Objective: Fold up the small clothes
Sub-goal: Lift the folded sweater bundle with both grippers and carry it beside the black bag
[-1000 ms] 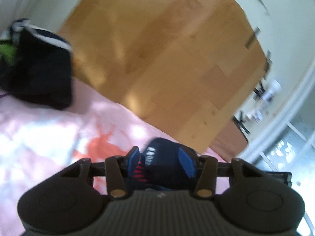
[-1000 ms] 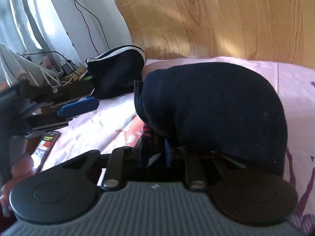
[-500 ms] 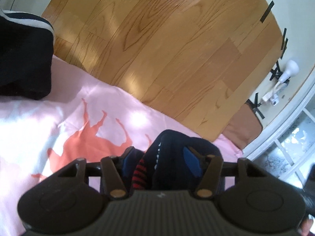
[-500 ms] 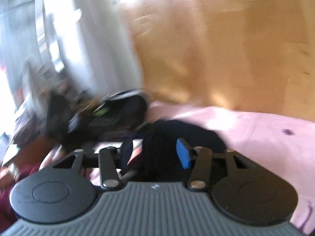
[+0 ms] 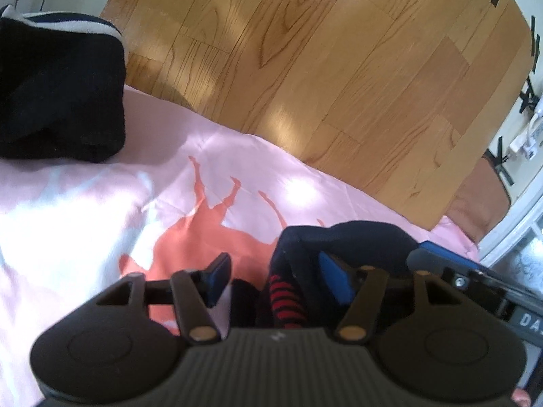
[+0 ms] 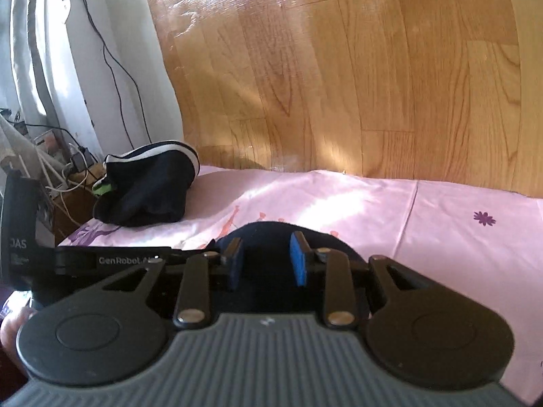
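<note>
A small navy garment with a red-striped band (image 5: 342,247) lies bunched on the pink sheet (image 5: 101,196). My left gripper (image 5: 271,274) is open, its blue pads spread on either side of the striped part. My right gripper (image 6: 266,259) is open just above the same navy garment (image 6: 271,232), which lies between and under its pads. A pile of dark clothes with a white trim (image 6: 149,183) sits at the sheet's far left corner and also shows in the left wrist view (image 5: 57,98).
The bed edge drops to a wooden floor (image 6: 339,84) ahead. A curtain, cables and a power strip (image 6: 78,162) stand at the left. The other gripper's body (image 6: 101,259) lies close on the left of the right wrist view.
Both grippers have opened and let go of the navy garment, which now lies lower and flatter on the sheet. The left gripper's pads have spread wide.
</note>
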Tool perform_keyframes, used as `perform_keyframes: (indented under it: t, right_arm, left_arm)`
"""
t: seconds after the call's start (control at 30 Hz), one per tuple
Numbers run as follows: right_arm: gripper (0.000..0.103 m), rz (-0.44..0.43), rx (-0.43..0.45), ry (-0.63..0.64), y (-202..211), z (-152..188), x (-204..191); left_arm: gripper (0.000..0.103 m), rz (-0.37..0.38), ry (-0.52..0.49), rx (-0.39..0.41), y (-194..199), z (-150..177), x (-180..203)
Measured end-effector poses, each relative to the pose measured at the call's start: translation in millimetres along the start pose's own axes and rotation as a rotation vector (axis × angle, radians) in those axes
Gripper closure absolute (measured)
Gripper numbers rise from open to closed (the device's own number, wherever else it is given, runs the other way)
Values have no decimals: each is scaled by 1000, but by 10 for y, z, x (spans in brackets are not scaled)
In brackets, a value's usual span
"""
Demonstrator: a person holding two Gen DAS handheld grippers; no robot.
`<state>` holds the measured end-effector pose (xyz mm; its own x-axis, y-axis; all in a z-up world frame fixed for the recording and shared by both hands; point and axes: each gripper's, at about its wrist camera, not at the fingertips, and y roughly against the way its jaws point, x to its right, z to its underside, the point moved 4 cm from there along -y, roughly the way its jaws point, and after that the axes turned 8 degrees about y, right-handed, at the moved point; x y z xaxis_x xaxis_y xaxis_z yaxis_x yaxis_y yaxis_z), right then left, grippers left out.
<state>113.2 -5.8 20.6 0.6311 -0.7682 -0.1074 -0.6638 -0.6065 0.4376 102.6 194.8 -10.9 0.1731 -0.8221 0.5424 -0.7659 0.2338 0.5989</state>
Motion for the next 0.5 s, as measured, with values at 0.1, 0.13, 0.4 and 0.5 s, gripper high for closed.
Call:
perform_keyframes:
  t: [0.1, 0.13, 0.4, 0.5]
  right_arm:
    - [63, 2, 25, 37, 62, -30, -73]
    - [56, -20, 47, 22, 127, -32, -67]
    - [16, -65, 207, -287, 837, 281, 390]
    - [15, -79, 133, -377, 798, 557, 526]
  left_arm:
    - [27, 11, 23, -11, 118, -53, -21]
    - [24, 27, 30, -2, 219, -82, -32]
    - [0, 82, -30, 39, 808, 3, 108]
    - [0, 77, -74, -25, 719, 186, 199]
